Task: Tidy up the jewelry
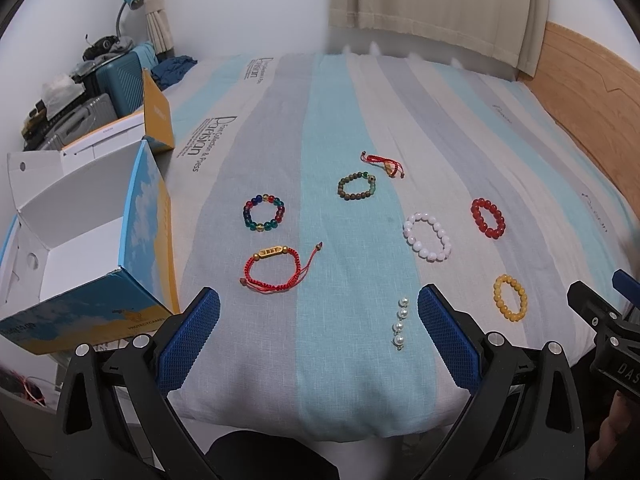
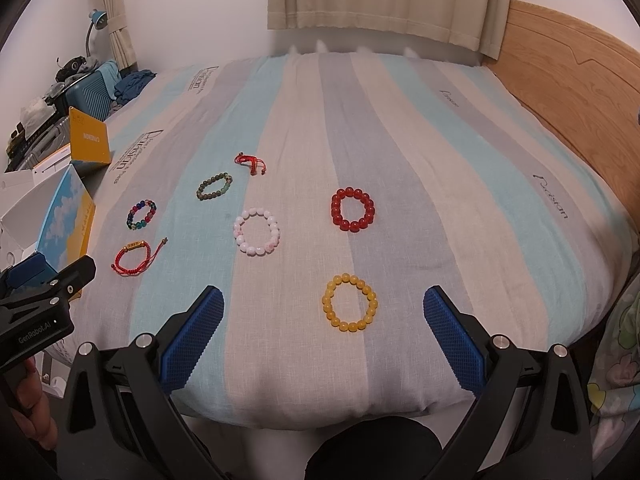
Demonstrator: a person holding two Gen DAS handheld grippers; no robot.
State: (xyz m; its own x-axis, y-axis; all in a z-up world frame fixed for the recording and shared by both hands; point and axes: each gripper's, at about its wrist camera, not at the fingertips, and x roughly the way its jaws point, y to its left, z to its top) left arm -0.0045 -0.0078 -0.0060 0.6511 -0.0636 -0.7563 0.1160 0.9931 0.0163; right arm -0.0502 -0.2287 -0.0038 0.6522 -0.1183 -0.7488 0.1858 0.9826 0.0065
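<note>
The yellow bead bracelet (image 2: 350, 303) lies flat near the bed's (image 2: 400, 140) front edge, just ahead between the released right gripper's (image 2: 324, 312) jaws (left gripper (image 1: 318, 312) likewise released, farther off).

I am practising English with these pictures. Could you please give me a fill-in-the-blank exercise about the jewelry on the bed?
1. The yellow bracelet lies between the open fingers of the ____ tool.
2. The bracelet beyond the yellow one is ____.
3. The short pearl strand has ____ pearls.
4. The open box stands on the ____ side of the bed.

Missing words: right; red; four; left
</note>
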